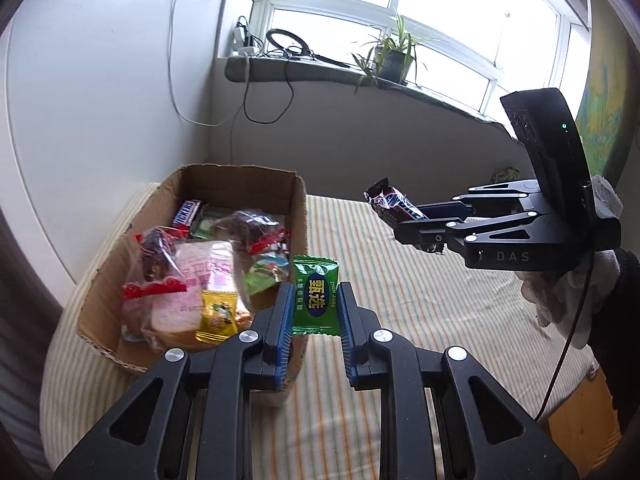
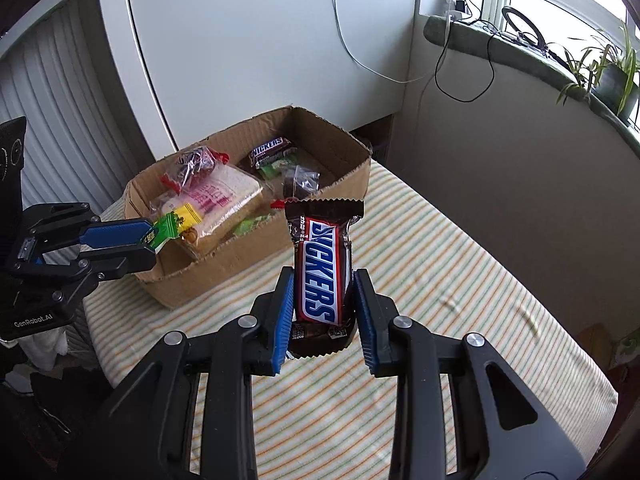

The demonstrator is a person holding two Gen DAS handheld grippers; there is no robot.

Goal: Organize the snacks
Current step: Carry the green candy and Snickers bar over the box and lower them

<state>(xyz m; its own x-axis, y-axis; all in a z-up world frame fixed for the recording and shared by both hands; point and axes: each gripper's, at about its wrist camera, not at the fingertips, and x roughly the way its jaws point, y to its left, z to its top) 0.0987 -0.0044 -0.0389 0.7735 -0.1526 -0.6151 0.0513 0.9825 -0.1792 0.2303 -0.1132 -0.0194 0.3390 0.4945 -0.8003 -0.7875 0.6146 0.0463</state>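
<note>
My left gripper (image 1: 315, 300) is shut on a green candy packet (image 1: 316, 295) and holds it in the air at the near right corner of a cardboard box (image 1: 240, 178). It also shows in the right wrist view (image 2: 150, 242), with the packet (image 2: 162, 232) over the box's near end. My right gripper (image 2: 323, 292) is shut on a Snickers bar (image 2: 320, 268), held above the striped cloth to the right of the box (image 2: 344, 184). From the left wrist view it (image 1: 416, 226) hangs well right of the box with the bar (image 1: 394, 202) sticking out.
The box holds several snacks: another Snickers (image 2: 271, 149), a sliced bread bag (image 1: 196, 280), a yellow packet (image 1: 216, 314) and red-edged bags (image 1: 154, 264). A striped cloth (image 2: 460, 280) covers the surface. A white cabinet (image 2: 248, 40) stands behind; a windowsill with a plant (image 1: 394, 58) and cables is beyond.
</note>
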